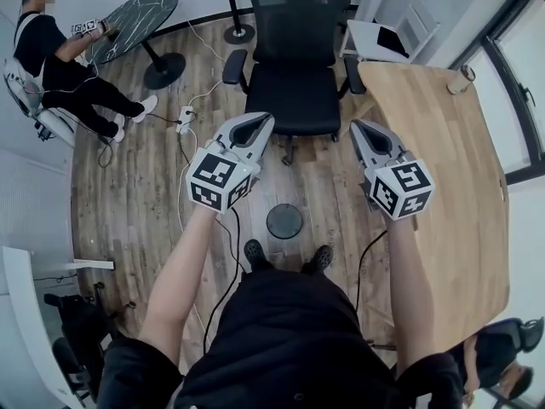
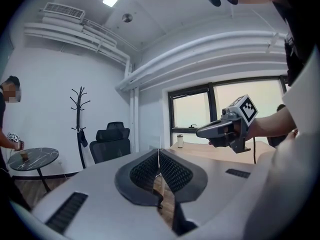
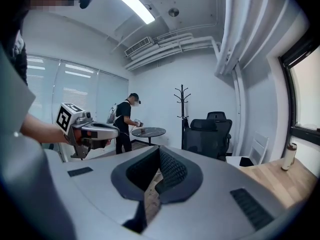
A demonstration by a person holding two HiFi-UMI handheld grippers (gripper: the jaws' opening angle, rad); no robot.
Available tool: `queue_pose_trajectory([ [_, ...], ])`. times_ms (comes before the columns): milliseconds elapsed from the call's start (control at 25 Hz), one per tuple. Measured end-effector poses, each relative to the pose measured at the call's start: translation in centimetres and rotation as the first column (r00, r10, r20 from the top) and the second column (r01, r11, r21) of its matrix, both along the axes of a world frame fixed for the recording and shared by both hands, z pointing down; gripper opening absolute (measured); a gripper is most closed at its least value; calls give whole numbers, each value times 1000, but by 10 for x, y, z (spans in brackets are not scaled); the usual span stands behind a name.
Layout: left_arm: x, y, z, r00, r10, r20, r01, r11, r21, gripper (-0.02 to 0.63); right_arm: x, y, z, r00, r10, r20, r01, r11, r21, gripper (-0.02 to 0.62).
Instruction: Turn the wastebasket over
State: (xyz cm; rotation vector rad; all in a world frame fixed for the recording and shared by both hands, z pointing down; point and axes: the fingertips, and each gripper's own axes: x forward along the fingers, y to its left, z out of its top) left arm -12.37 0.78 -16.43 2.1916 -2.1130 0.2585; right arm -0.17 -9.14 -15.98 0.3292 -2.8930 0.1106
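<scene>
In the head view the wastebasket [image 1: 283,221] is a round black shape on the wooden floor, just ahead of my shoes, seen straight from above. Both grippers are held high above it, side by side. My left gripper [image 1: 261,120] is shut with nothing between its jaws, and so is my right gripper [image 1: 358,127]. The left gripper view shows its own closed jaws [image 2: 159,153] pointing across the room, with the right gripper [image 2: 202,131] beside them. The right gripper view shows its closed jaws [image 3: 160,152] and the left gripper [image 3: 115,131]. Neither gripper view shows the wastebasket.
A black office chair [image 1: 294,66] stands ahead of me. A wooden table [image 1: 443,169] runs along the right. A seated person [image 1: 60,62] is by a round dark table [image 1: 132,24] at far left. Cables and a power strip [image 1: 185,122] lie on the floor.
</scene>
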Motion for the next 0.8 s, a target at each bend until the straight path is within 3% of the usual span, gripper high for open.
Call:
queue_pose_trajectory([
  [800,0,-5,2,1000,16,18,-16,1000,-22,21,-1,-5,-3,1000,2,-7,-2,1000,8,32],
])
